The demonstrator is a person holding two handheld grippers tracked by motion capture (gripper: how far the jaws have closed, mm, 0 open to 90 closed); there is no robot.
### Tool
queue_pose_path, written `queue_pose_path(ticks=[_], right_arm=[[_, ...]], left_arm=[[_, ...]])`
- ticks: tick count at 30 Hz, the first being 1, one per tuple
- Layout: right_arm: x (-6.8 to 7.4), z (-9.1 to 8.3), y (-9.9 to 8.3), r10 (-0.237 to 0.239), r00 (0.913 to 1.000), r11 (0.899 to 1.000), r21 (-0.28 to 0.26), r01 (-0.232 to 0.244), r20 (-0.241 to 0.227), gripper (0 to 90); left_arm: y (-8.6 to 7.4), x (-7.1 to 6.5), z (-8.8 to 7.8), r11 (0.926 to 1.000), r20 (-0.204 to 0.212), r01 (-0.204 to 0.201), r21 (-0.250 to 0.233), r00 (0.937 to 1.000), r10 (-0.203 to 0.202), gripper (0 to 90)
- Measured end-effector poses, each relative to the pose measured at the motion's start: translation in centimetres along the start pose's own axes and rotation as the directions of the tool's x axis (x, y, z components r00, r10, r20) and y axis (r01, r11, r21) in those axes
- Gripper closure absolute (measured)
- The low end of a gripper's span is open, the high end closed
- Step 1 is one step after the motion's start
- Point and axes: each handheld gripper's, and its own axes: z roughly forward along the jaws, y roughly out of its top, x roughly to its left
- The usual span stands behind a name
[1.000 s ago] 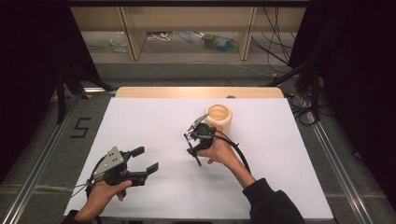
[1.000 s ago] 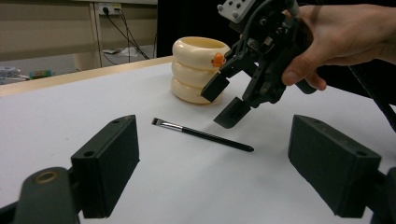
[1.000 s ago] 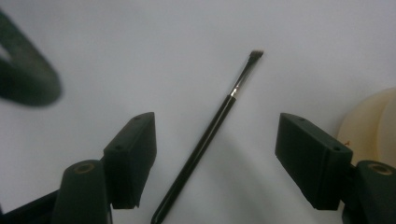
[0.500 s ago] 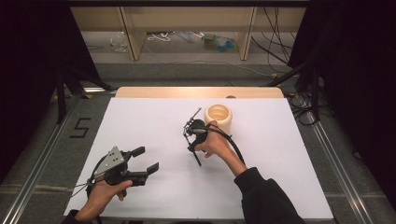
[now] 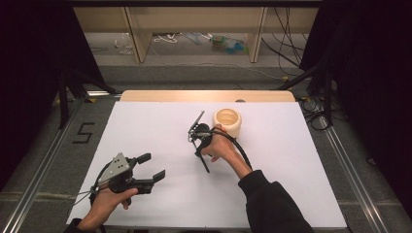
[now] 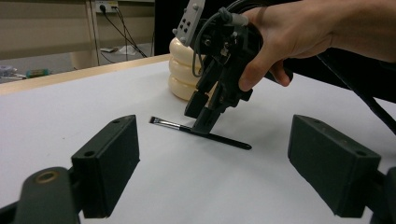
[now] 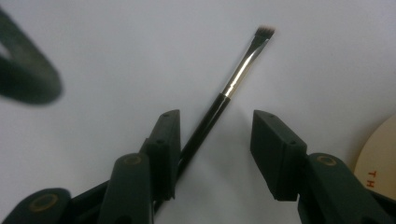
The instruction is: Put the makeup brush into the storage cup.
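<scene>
A thin brush (image 7: 233,84) with a black handle, silver ferrule and short bristles lies flat on the white table (image 5: 291,165). Its handle end (image 5: 206,165) pokes out below my right hand. My right gripper (image 7: 217,128) points down at the brush, open, one jaw on each side of the handle; the handle lies against the left jaw. From the left gripper view, the right gripper (image 6: 205,123) has its tips down at the brush (image 6: 233,141). My left gripper (image 5: 153,166) rests open and holds nothing at the table's near left.
A cream ribbed cup (image 5: 227,122) stands just right of my right hand, also seen behind it (image 6: 182,70). A wooden strip (image 5: 204,95) edges the table's far side. Metal rails run along both sides, and cables lie on the floor beyond.
My right gripper has moved a little left, away from the cup, and tipped down over the brush. The left gripper has stayed put.
</scene>
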Motion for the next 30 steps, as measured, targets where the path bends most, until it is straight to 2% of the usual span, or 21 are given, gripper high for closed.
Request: queue_pose_path(ticks=[7,9,10,13,15,17,24,26,27,28,30], right_arm=[[0.15,0.37,0.2,-0.008,0.9999,1.0,0.029,0.008,-0.008,58.8],[0.18,0.54,0.21,-0.033,0.9994,0.998,0.051,0.033,-0.004,61.4],[0.21,0.6,0.25,-0.033,0.9995,0.998,0.061,0.033,0.0,62.0],[0.22,0.56,0.31,-0.025,0.9997,0.997,0.071,0.025,-0.002,64.5],[0.13,0.57,0.31,-0.028,0.9996,0.997,0.072,0.028,0.0,67.6],[0.05,0.57,0.29,-0.035,0.9994,0.997,0.069,0.035,-0.002,68.1],[-0.15,0.57,0.51,-0.028,0.9996,0.996,0.088,0.028,-0.002,74.6],[-0.27,0.61,0.61,-0.021,0.9998,0.995,0.093,0.021,-0.004,76.1],[-0.33,0.6,0.67,-0.021,0.9998,0.995,0.099,0.021,-0.006,76.6],[-0.36,0.61,0.73,-0.017,0.9998,0.995,0.102,0.017,-0.008,77.2],[-0.54,0.68,0.83,-0.026,0.9996,0.994,0.104,0.026,-0.007,78.4]], left_arm=[[-0.06,0.01,-0.06,0.9999,-0.001,-0.006,0.008,1.0,0.006,16.8],[-0.01,-0.01,-0.05,1.0,-0.002,-0.001,0.001,1.0,0.001,16.8],[-0.03,0.02,0.02,1.0,0.005,0.002,-0.008,1.0,-0.002,16.9],[-0.05,0.02,-0.09,1.0,-0.001,-0.006,0.007,1.0,0.006,16.9],[-0.04,-0.06,-0.03,0.9999,-0.005,0.015,0.0,0.9999,-0.015,17.0],[-0.05,0.04,-0.03,0.9999,0.001,-0.008,0.007,1.0,0.008,17.0],[-0.06,-0.02,-0.07,0.9999,-0.003,-0.006,0.008,1.0,0.006,17.3],[-0.02,0.01,-0.02,1.0,0.004,-0.001,-0.006,1.0,0.001,17.4],[-0.01,-0.08,-0.04,0.9999,-0.006,0.014,-0.003,0.9999,-0.014,17.4],[-0.06,0.03,0.01,1.0,0.009,0.0,-0.009,1.0,0.0,17.4],[-0.07,0.0,-0.02,0.9999,0.011,-0.006,-0.009,0.9999,0.006,17.4]])
